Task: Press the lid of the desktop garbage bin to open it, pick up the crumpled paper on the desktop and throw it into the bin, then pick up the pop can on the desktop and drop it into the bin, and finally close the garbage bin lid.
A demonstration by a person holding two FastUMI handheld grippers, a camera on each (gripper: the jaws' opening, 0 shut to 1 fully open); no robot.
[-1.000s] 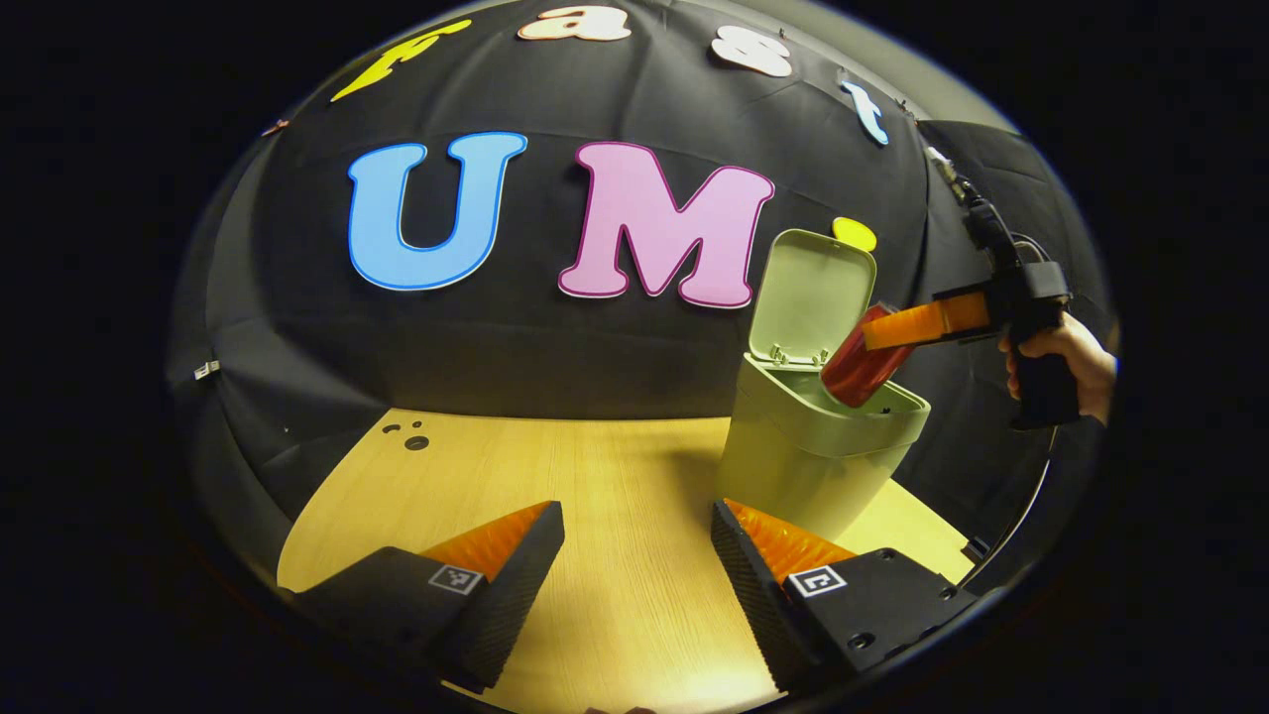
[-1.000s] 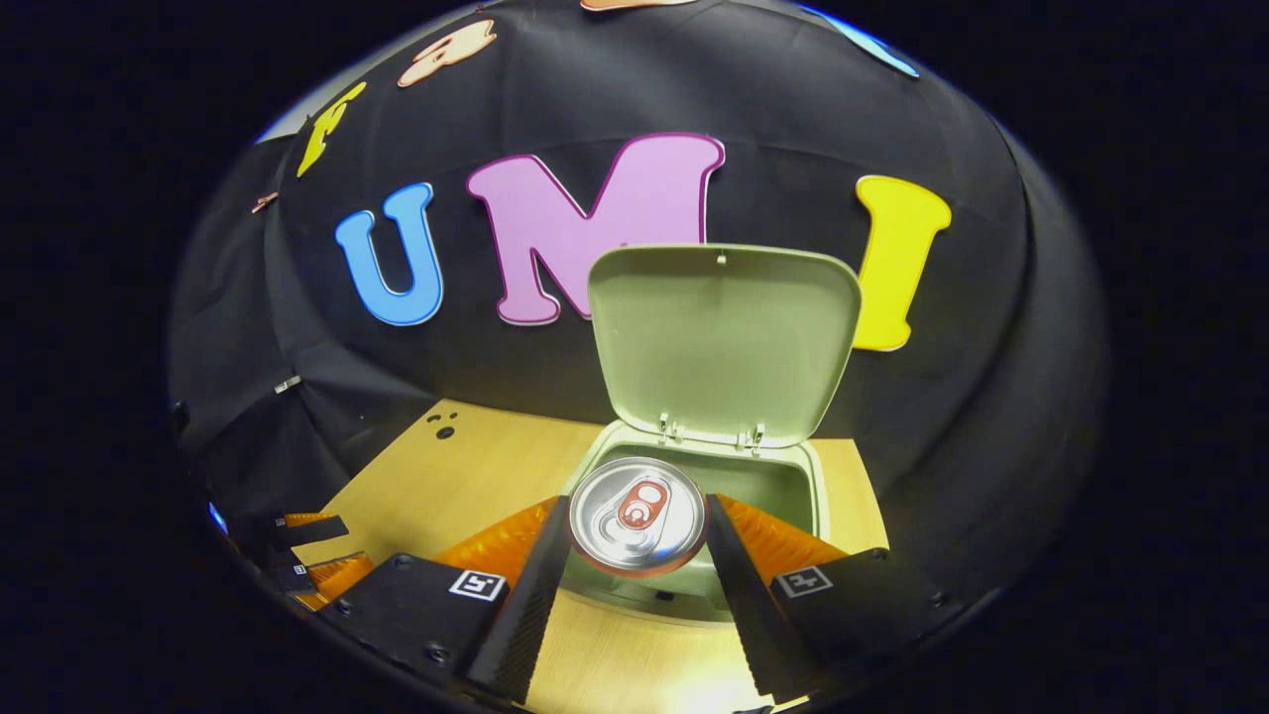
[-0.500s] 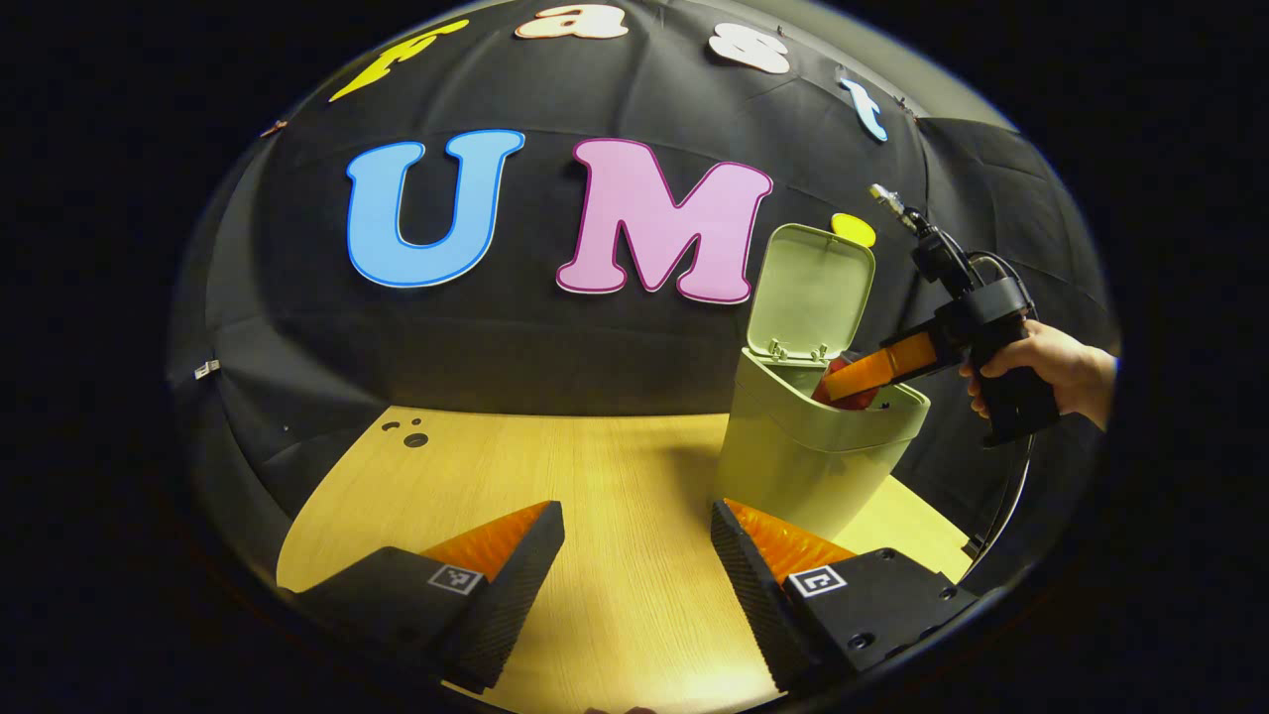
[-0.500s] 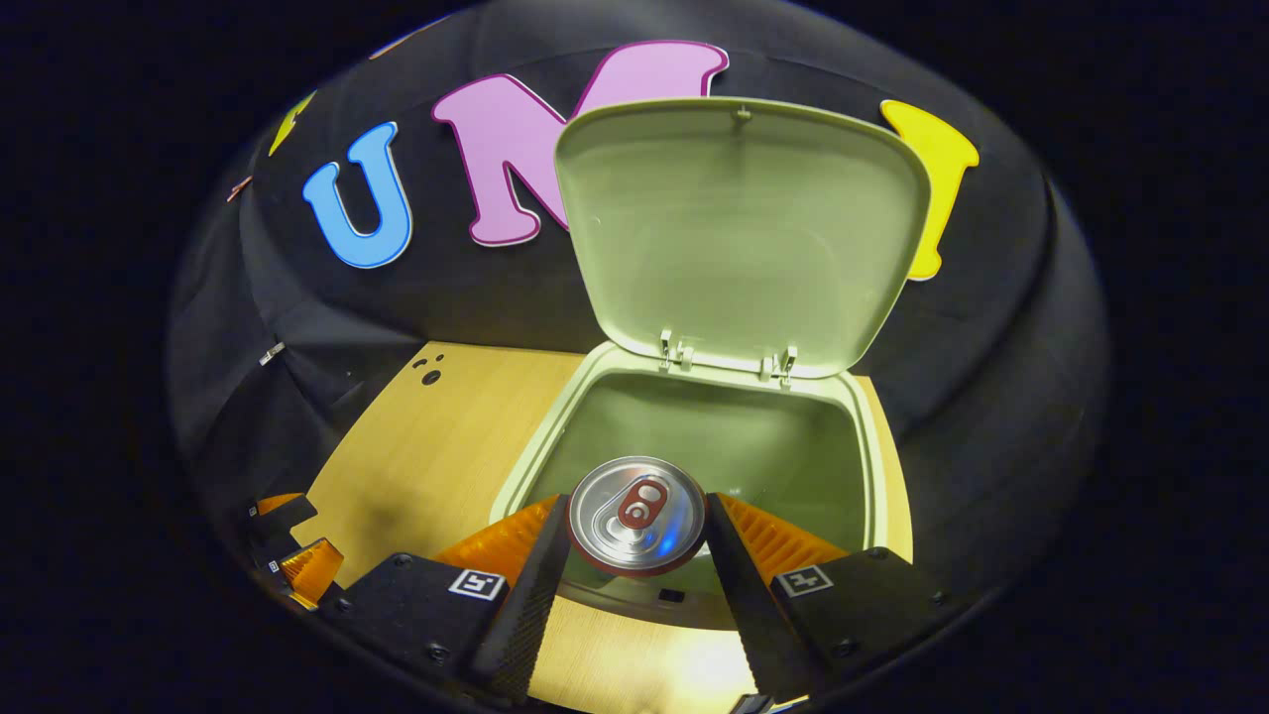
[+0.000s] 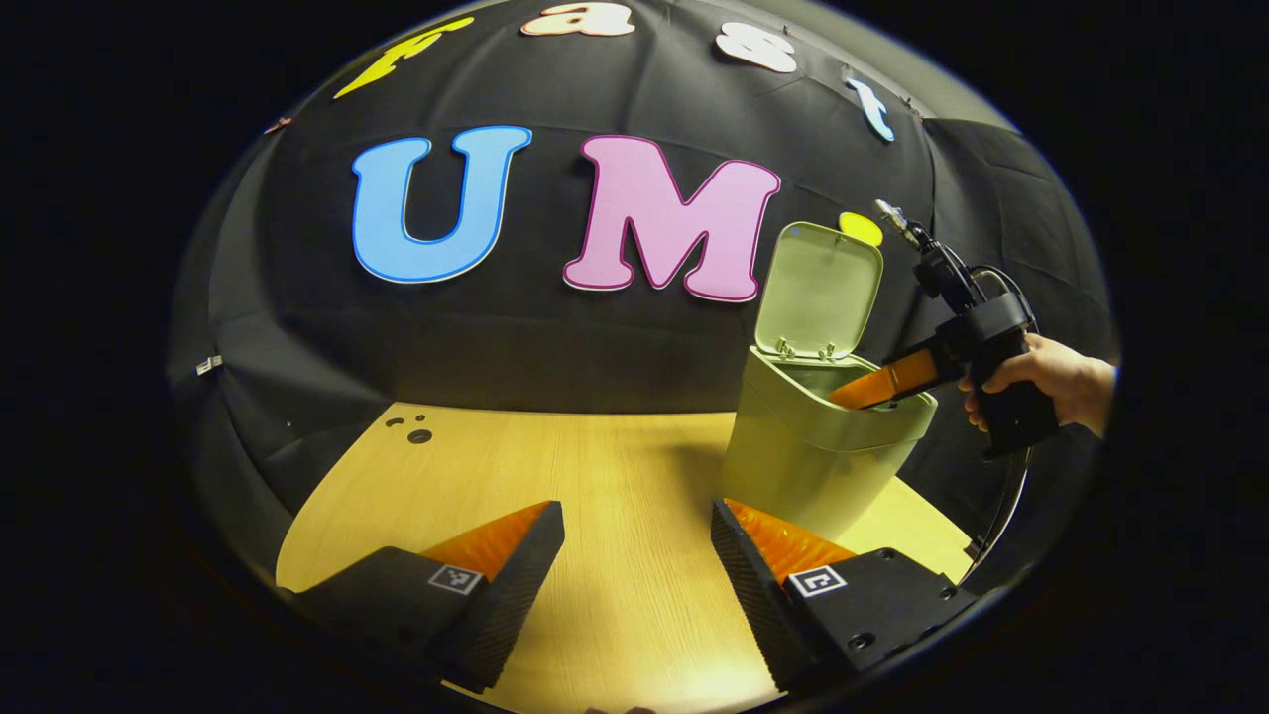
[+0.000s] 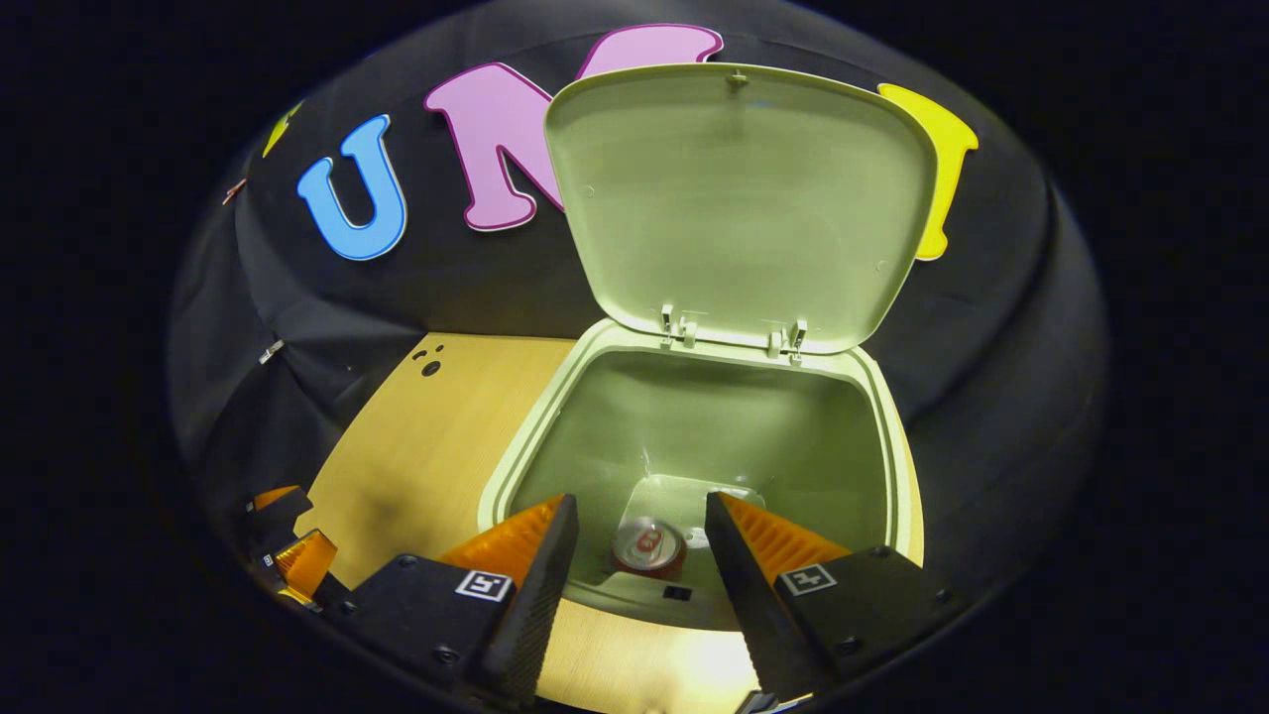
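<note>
Right gripper (image 6: 633,555): fingers spread apart and empty, poised over the front rim of the open garbage bin (image 6: 516,446). In the left gripper view the same gripper (image 5: 877,385) reaches into the bin's mouth, held by a hand (image 5: 1051,372).

Pop can (image 6: 649,547): lying at the bottom of the bin, top end facing up toward the camera, clear of both fingers. I judge the can step complete. Pale material sits on the bin floor behind the can; whether that is the crumpled paper cannot be told.

Lid (image 6: 739,203): standing upright on its hinges at the back rim, fully open.

Left gripper (image 5: 634,555): fingers parted, holding nothing, low over the near edge of the tabletop (image 5: 555,466). The bin (image 5: 813,466) stands toward the tabletop's right end, close to the back edge.

Remaining step, as judged: closing the lid.

Risks:
- The right gripper's fingers sit inside the rim; lifting out at an angle could catch the front lip and tip or drag the light bin.
- Pushing the upright lid from the front, high up, could shove the bin backward toward the back edge rather than swing the lid down.
- A partial press may leave the latch unengaged, so the lid springs open again.
- Closing before the fingers clear the mouth would trap them under the lid.
</note>
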